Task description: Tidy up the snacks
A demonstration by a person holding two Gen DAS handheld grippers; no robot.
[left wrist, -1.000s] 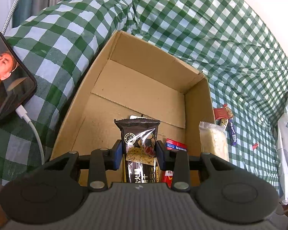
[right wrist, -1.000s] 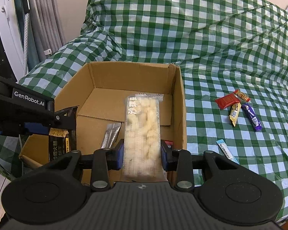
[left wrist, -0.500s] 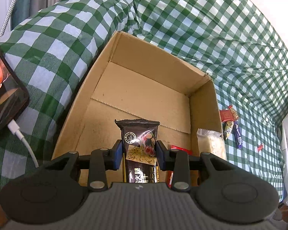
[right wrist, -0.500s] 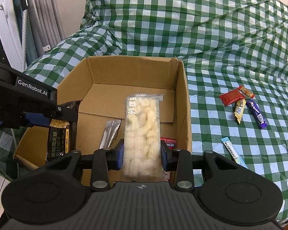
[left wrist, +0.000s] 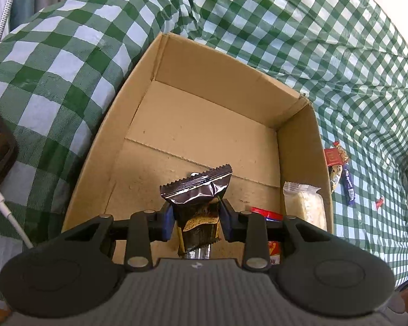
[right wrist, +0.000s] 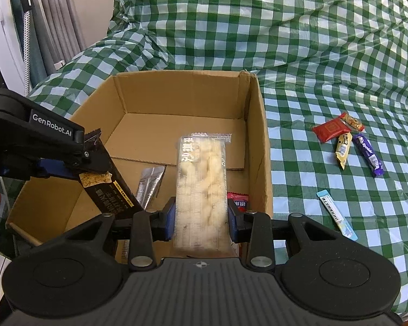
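Note:
An open cardboard box [left wrist: 209, 125] [right wrist: 176, 92] sits on a green checked cloth. My left gripper [left wrist: 194, 217] is shut on a black snack bar [left wrist: 197, 193], tilted, low inside the box; the bar also shows in the right wrist view [right wrist: 106, 182]. My right gripper [right wrist: 201, 217] is shut on a clear pale-yellow snack pack [right wrist: 202, 182], held over the box near its right wall; the pack also shows in the left wrist view [left wrist: 303, 206]. A silver packet [right wrist: 149, 184] and a red packet [right wrist: 238, 199] lie in the box.
Loose snacks lie on the cloth right of the box: a red packet [right wrist: 330, 130], a yellow bar [right wrist: 343, 149], a purple bar [right wrist: 368, 153] and a light blue stick [right wrist: 336, 214]. A phone with a white cable [left wrist: 0, 146] lies left of the box.
My left gripper has moved deeper and lower into the box and the black bar has tilted over. My right gripper has moved forward over the box with the pale pack.

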